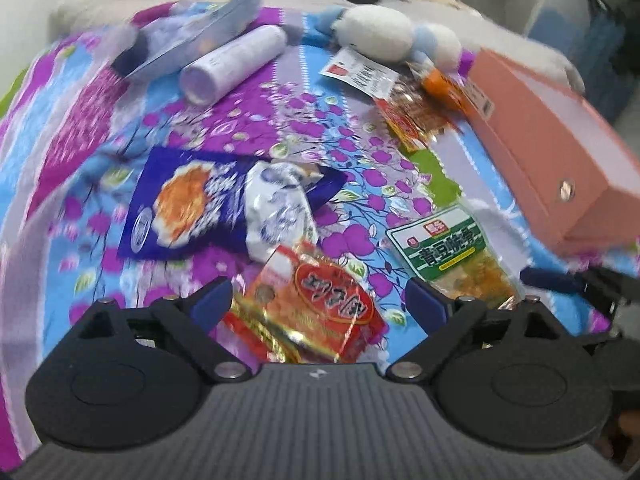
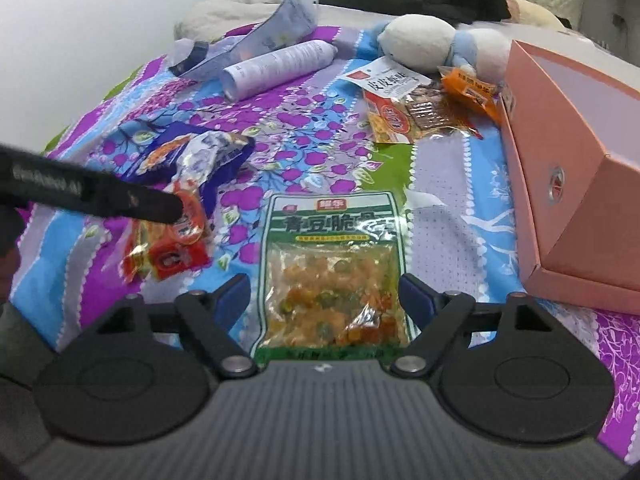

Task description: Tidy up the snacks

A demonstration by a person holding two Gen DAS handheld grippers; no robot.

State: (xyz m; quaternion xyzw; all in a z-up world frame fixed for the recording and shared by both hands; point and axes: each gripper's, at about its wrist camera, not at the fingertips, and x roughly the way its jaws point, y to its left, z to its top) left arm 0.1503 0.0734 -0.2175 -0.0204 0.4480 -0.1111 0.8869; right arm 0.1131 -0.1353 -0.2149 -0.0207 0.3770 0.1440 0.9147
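Observation:
Several snack packets lie on a purple and blue floral bedspread (image 1: 248, 120). My left gripper (image 1: 320, 302) is open above a red and gold packet (image 1: 316, 312), whose sides the blue fingertips do not touch. Beyond it lie a dark blue packet (image 1: 184, 208) and a white and blue packet (image 1: 276, 208). My right gripper (image 2: 325, 300) is open over a green pea packet (image 2: 332, 264), which lies flat between its fingers; this green packet (image 1: 448, 248) also shows in the left wrist view. A pink box (image 2: 568, 184) stands open at the right.
A small heap of orange and red packets (image 2: 404, 116) lies next to the box's far end. Farther back are a white cylinder (image 2: 276, 66), a clear bag (image 2: 256, 40) and a white and blue plush toy (image 2: 424, 40). Dark clothes lie behind.

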